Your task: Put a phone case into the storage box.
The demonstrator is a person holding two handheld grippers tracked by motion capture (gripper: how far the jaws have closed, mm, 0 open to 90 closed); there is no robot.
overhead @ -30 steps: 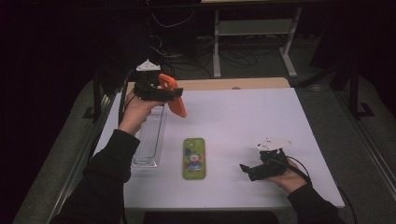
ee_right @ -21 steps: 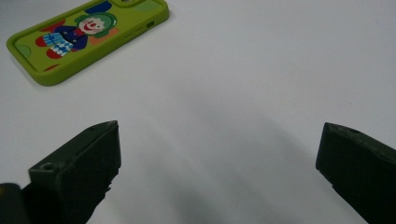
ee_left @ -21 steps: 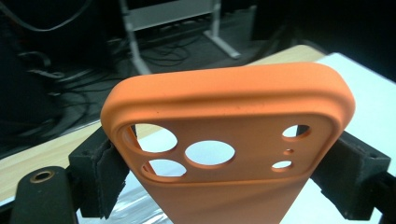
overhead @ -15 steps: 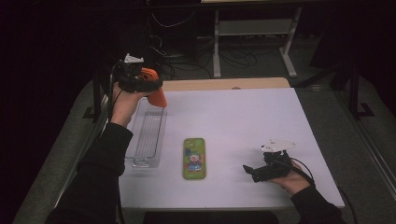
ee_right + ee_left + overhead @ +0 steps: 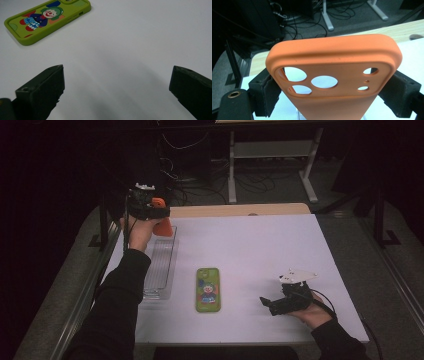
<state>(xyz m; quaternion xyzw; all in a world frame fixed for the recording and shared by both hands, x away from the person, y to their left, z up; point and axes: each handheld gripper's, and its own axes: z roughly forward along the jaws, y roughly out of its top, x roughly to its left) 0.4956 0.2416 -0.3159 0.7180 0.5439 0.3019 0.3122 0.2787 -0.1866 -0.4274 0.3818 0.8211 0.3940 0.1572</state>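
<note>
An orange phone case (image 5: 332, 62) with camera cut-outs stands upright between the two black jaws of my left gripper (image 5: 334, 86), which is shut on its sides. In the high view that gripper (image 5: 150, 210) holds the orange case (image 5: 162, 226) over the far end of a clear plastic tray (image 5: 159, 270) at the table's left. A green phone case (image 5: 208, 289) with a clown picture lies flat mid-table. My right gripper (image 5: 268, 303) rests near the front right, pointing left toward it, open with nothing between its jaws (image 5: 117, 77); the green case (image 5: 47, 18) lies beyond them.
The white tabletop (image 5: 260, 250) ends in a wooden strip (image 5: 235, 210) at the far edge. Beyond it are a dark floor, cables and a metal stand (image 5: 270, 150). A metal rail (image 5: 95, 285) runs along the table's left side.
My left gripper has carried the orange case to the left and a little lower, from over the table to above the tray's far end. The right gripper has stayed put.
</note>
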